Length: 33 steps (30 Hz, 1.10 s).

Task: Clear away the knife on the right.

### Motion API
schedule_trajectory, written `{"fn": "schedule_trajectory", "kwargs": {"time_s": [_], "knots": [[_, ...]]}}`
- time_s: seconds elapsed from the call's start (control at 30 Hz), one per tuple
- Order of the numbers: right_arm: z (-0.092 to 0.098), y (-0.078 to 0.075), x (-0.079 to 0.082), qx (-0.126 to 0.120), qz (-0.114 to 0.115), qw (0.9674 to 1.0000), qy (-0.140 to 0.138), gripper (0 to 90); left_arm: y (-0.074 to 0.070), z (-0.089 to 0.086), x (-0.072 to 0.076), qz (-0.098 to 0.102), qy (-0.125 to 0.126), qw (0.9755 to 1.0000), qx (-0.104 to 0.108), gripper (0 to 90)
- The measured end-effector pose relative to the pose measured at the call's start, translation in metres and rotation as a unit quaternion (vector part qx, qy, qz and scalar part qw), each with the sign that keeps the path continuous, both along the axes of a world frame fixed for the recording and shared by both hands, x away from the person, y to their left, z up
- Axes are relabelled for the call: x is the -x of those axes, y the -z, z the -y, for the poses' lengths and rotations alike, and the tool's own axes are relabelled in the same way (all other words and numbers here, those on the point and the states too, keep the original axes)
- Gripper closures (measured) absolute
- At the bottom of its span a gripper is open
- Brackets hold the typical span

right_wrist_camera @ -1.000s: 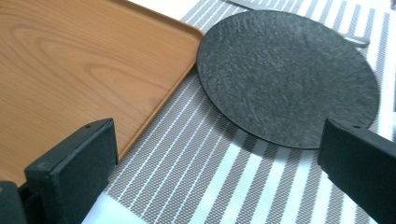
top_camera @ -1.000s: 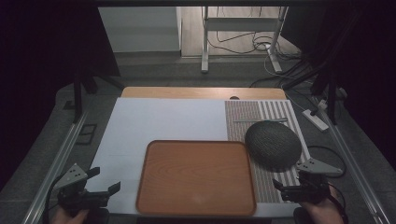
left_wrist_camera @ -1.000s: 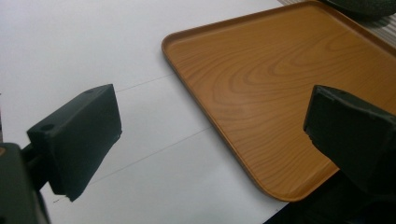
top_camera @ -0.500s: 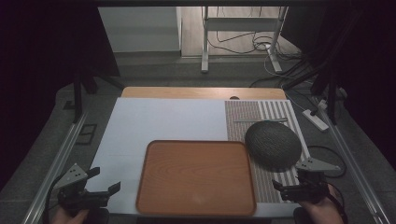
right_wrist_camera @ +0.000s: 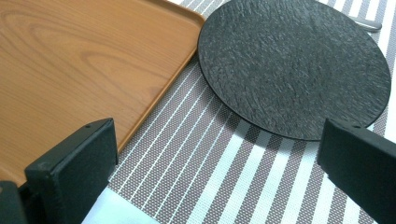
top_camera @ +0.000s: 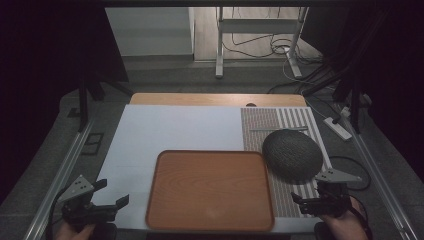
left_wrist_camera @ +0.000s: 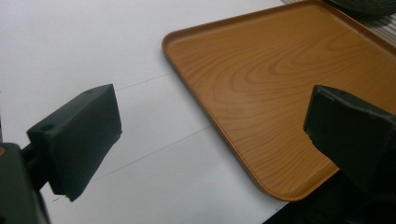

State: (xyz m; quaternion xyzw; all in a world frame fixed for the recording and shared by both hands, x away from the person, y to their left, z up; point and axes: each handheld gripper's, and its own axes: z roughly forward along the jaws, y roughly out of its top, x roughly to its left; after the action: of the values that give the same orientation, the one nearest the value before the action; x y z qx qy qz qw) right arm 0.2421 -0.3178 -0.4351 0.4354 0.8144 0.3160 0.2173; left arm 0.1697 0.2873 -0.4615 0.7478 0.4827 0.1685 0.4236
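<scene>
The left gripper (top_camera: 102,204) hovered at the near left corner of the table, over the white mat (top_camera: 170,130), with its jaws wide apart and nothing between them. In the left gripper view the tray (left_wrist_camera: 280,93) lay just ahead and to the right, flat and bare.

The tray (top_camera: 210,190) was in the middle of the near side, its right edge just beside the plate (top_camera: 292,154). The plate was dark, round and rough, and it rested on the striped mat (top_camera: 280,125), partly over a thin metal piece, maybe cutlery, which I could not identify.

The right gripper (top_camera: 312,204) was at the near right, close to the plate, also open and empty. In the right gripper view the plate (right_wrist_camera: 294,65) was ahead, between the jaws' line.

I judged that the step was the reach for the plate. To do it well, the right gripper should come low to the near rim, put one jaw under the edge and one above, and close firmly, because the plate looked thin and flat. The tray rim was near, so the lift should be clear of it.

Compared with one second earlier, almost nothing changed; both grippers stayed nearly in place, and plate and tray did not move.
</scene>
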Motion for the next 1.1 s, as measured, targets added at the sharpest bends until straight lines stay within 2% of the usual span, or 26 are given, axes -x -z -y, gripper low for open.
{"fn": "schedule_trajectory", "kwargs": {"time_s": [0.2,0.27,0.57,0.8,1.0,1.1], "knots": [[-0.002,0.000,-0.002,0.004,0.000,1.0000,-0.003,0.0,0.000,0.000,0.000,-0.001,-0.001,1.0000,0.001,4.1],[-0.004,-0.001,-0.003,-0.003,0.002,1.0000,-0.005,0.0,0.000,0.000,0.000,-0.001,-0.001,1.0000,0.001,4.2],[-0.013,-0.001,-0.008,-0.003,0.000,0.9997,-0.024,0.0,0.000,0.000,0.000,-0.003,-0.002,1.0000,0.001,4.1],[-0.017,-0.004,-0.014,0.000,0.007,0.9997,-0.026,0.0,0.000,0.000,-0.001,-0.003,-0.002,1.0000,0.000,4.1],[-0.022,-0.001,-0.021,-0.016,0.006,0.9995,-0.027,0.0,0.000,0.000,-0.001,-0.003,-0.002,1.0000,-0.001,4.1],[-0.026,0.002,-0.025,-0.014,0.003,0.9994,-0.033,0.0,0.000,0.001,-0.001,-0.003,-0.001,1.0000,-0.003,4.1]]}}
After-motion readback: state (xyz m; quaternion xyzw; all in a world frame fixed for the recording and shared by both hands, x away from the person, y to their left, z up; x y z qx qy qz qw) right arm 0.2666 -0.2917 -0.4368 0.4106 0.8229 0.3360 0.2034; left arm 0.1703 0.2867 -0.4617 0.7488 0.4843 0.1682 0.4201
